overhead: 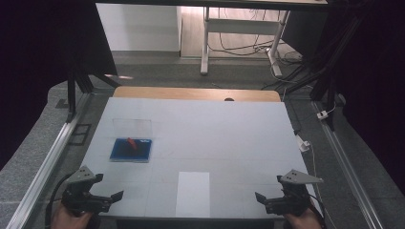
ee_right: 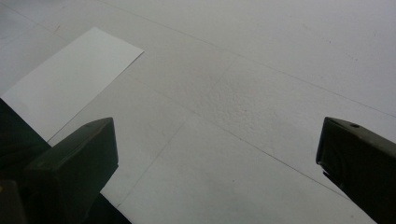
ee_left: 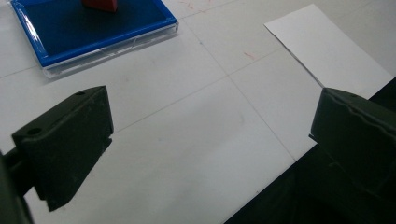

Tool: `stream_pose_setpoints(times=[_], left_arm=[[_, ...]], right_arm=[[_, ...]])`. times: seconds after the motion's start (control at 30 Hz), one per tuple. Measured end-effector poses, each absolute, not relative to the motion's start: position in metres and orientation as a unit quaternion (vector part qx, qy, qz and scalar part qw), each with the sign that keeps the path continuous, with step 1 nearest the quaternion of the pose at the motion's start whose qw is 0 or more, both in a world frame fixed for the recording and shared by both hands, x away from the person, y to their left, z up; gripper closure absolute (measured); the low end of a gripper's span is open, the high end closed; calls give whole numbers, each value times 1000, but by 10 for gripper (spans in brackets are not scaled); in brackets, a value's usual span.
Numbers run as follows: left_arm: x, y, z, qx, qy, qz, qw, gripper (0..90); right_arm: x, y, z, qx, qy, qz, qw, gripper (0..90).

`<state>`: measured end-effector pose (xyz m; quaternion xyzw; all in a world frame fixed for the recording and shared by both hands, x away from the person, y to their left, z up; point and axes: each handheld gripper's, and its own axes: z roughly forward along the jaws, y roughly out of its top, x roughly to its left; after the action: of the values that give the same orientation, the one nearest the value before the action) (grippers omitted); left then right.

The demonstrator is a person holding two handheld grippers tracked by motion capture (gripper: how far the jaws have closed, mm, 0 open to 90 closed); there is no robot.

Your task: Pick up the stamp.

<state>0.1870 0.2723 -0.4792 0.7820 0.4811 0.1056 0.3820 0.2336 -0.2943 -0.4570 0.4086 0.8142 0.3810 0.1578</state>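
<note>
White table (overhead: 239, 138) across mid-frame, dark floor and desk legs beyond. At bottom left and bottom right corners: left gripper (overhead: 112, 196) and right gripper (overhead: 260, 197), jaws wide, gripping nothing, parked at near edge, probably ready to start. Bottom centre: white paper sheet (overhead: 193, 193), flat, between them. Left of centre: blue tray (overhead: 131, 150) with small red piece (overhead: 131, 142) on top, clear lid (overhead: 133, 128) just behind.
</note>
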Motion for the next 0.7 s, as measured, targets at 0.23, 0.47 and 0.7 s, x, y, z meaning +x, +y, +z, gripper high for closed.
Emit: stream_pose_setpoints(times=[0.23,0.47,0.7], left_arm=[[191,270,-477,777,485,118,384,0],[196,267,-476,777,482,134,381,0],[207,265,-477,785,468,141,381,0]], right_arm=[[234,-294,-457,407,816,380,155,0],[234,-294,-457,405,817,380,156,0],[234,-293,-457,402,818,380,155,0]])
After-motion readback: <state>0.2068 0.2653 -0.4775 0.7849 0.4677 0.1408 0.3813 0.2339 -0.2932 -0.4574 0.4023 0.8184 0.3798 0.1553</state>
